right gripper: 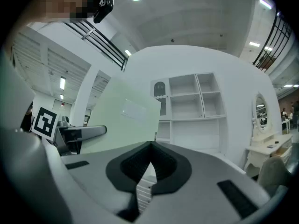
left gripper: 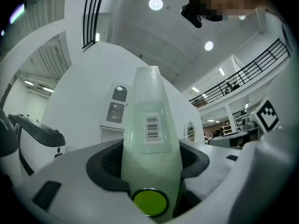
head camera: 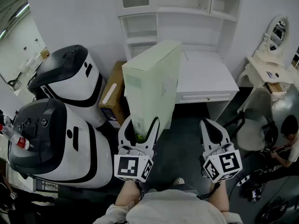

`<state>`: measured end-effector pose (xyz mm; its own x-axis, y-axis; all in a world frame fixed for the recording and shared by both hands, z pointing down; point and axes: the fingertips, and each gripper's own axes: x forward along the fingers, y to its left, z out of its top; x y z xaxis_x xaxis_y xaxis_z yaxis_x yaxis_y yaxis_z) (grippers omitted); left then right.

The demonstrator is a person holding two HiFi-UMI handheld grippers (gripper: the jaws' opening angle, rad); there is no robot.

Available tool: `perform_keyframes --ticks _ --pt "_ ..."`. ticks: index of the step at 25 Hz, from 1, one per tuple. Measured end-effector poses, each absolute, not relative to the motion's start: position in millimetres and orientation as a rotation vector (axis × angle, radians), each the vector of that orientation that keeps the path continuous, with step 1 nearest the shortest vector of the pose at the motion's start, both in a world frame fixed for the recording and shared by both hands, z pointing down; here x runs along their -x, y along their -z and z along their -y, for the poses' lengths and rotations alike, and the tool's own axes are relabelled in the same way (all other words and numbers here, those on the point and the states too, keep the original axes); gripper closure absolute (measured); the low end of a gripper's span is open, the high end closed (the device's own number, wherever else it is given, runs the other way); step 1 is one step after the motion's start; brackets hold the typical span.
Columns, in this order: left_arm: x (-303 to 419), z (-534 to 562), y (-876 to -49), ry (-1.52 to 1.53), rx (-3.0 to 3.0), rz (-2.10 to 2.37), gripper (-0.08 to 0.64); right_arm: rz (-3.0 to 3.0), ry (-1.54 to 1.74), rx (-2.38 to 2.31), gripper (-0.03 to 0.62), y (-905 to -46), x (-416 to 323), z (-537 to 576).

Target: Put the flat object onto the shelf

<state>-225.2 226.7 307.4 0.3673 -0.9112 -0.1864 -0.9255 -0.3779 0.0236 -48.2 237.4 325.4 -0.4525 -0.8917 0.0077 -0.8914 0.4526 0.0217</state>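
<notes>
The flat object is a tall, pale green flat box (head camera: 152, 83) standing upright on its narrow edge. My left gripper (head camera: 138, 127) is shut on its lower end. In the left gripper view the box (left gripper: 152, 139) fills the gap between the jaws (left gripper: 152, 148), barcode label towards the camera. My right gripper (head camera: 214, 127) hangs beside it on the right, shut and empty (right gripper: 152, 146). From there the box (right gripper: 121, 115) shows at the left. The white shelf unit (head camera: 140, 31) stands straight ahead, beyond the box, and its compartments (right gripper: 191, 101) also show in the right gripper view.
Two large white-and-black machines (head camera: 70, 76) (head camera: 51, 143) crowd the left side. A cardboard box (head camera: 112, 97) leans by the shelf. A white desk (head camera: 205, 73) adjoins the shelf. At the right are a dressing table with mirror (head camera: 271, 55), a chair (head camera: 252, 134) and a crouching person (head camera: 292, 134).
</notes>
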Motion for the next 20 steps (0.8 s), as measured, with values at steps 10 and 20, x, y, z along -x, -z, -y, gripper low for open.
perform_keyframes --ticks 10,20 --pt "225 -227 -308 -0.253 2.542 -1.687 0.275 2.65 0.03 -1.641 0.586 -326 49 -240" --pt "210 -218 -303 -0.269 2.534 -1.681 0.275 2.675 0.004 -1.675 0.587 -323 31 -229"
